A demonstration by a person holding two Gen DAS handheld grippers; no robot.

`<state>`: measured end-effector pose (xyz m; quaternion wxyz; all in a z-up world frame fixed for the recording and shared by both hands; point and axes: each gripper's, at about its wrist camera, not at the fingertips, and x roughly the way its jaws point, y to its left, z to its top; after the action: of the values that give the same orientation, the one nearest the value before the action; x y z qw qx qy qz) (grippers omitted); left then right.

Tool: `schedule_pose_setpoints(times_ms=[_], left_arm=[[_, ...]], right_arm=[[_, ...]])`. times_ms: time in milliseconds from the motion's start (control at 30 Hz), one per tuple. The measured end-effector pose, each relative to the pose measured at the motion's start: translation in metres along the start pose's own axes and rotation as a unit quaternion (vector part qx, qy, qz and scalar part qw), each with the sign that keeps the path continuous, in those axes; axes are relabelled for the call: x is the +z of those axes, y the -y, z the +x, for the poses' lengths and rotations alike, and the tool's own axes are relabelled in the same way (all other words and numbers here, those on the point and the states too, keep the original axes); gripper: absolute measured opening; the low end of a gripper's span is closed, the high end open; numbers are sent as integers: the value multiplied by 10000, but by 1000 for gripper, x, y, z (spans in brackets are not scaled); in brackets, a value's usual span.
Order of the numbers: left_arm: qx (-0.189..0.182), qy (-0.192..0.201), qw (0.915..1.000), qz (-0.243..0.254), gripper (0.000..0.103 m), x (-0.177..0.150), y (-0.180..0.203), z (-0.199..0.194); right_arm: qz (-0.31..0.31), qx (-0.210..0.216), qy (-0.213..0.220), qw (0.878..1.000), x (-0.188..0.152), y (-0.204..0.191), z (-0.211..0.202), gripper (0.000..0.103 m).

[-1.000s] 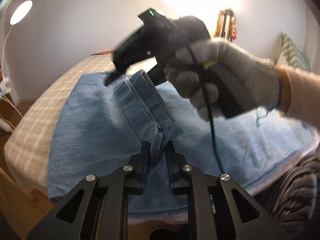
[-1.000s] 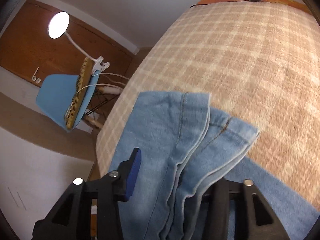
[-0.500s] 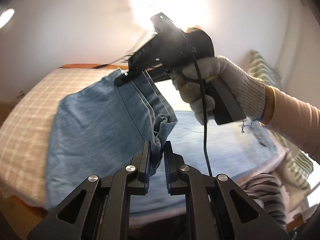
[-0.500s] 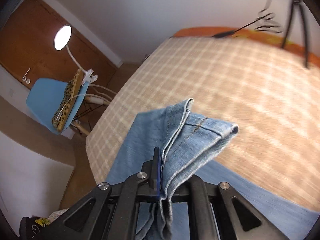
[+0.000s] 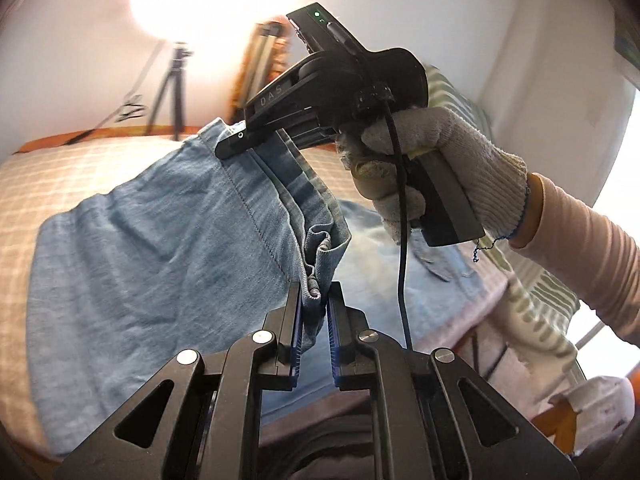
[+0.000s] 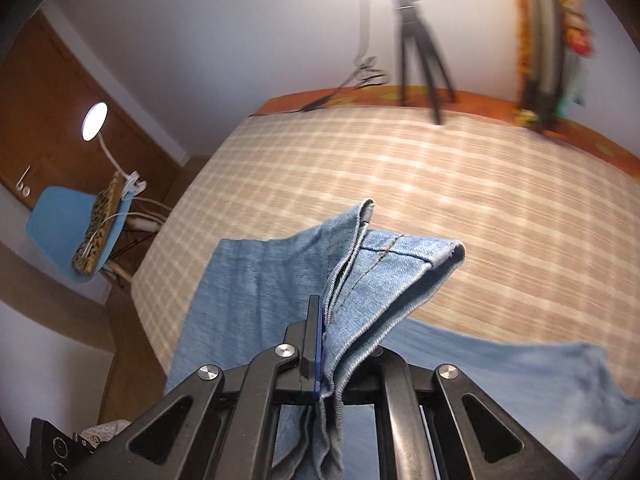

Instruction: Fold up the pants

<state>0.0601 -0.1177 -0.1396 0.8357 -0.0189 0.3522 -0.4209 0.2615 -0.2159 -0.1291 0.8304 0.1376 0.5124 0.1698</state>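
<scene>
Light blue denim pants [image 5: 160, 256] lie partly on a checked bed cover, with their hem ends lifted off it. My left gripper [image 5: 314, 312] is shut on a bunched corner of the hem near the bottom of the left wrist view. The right gripper [image 5: 236, 142], held by a hand in a grey knit glove [image 5: 436, 160], pinches the other end of the same hem higher up. In the right wrist view the right gripper [image 6: 326, 344] is shut on the stacked hem layers [image 6: 384, 268], which stick out past its fingers. The rest of the pants [image 6: 500, 392] trails down onto the bed.
The beige checked bed cover [image 6: 400, 176] stretches away behind the pants. A black tripod [image 6: 420, 40] and a bright lamp stand at the far edge by the wall. A blue chair [image 6: 64, 220] with a clip lamp is left of the bed. Striped bedding [image 5: 532, 312] lies at the right.
The right gripper closed on the hem layers, having stood open around them a second ago. Both grippers then lifted the hem off the bed, and the views swung towards the tripod and wall.
</scene>
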Motion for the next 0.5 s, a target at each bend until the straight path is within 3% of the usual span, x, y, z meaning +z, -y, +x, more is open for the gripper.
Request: schedule_pose_setpoints(times_ms=[267, 500], left_arm=[[-503, -347, 9974, 379, 10, 24, 46, 28], [-926, -695, 9897, 847, 10, 28, 102, 63]], right_arm=[[478, -329, 236, 9980, -28, 72, -56, 2], [804, -614, 436, 9939, -53, 129, -106, 1]])
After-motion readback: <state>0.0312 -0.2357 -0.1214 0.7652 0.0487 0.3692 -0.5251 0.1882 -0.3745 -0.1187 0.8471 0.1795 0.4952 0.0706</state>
